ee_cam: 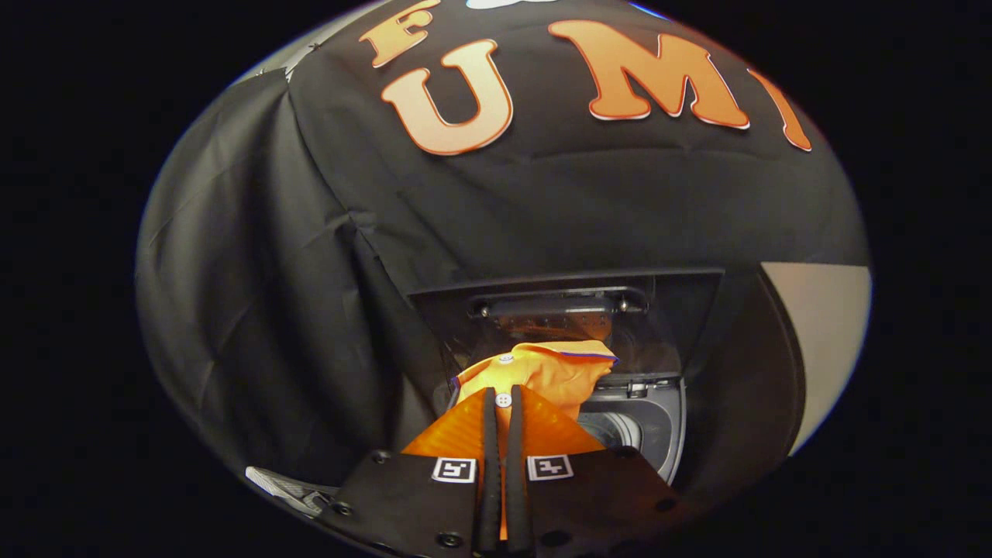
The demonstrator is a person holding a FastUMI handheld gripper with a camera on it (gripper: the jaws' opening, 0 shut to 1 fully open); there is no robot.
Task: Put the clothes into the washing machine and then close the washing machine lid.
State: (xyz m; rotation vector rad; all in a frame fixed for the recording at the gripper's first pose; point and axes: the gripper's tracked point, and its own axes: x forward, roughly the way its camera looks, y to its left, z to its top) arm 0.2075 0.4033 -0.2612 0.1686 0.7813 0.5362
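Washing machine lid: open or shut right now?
Open. The lid stands raised behind the washing machine, whose drum opening shows beside the orange shirt pinched in the tool, just above that opening.

Jaws of gripper (503,399) nearly closed, level.

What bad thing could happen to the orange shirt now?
1. The gripper is pinching the orange shirt above the washing machine; let go too early and it may drape over the rim instead of dropping in.
2. The raised lid stands close behind; the shirt might snag on it.
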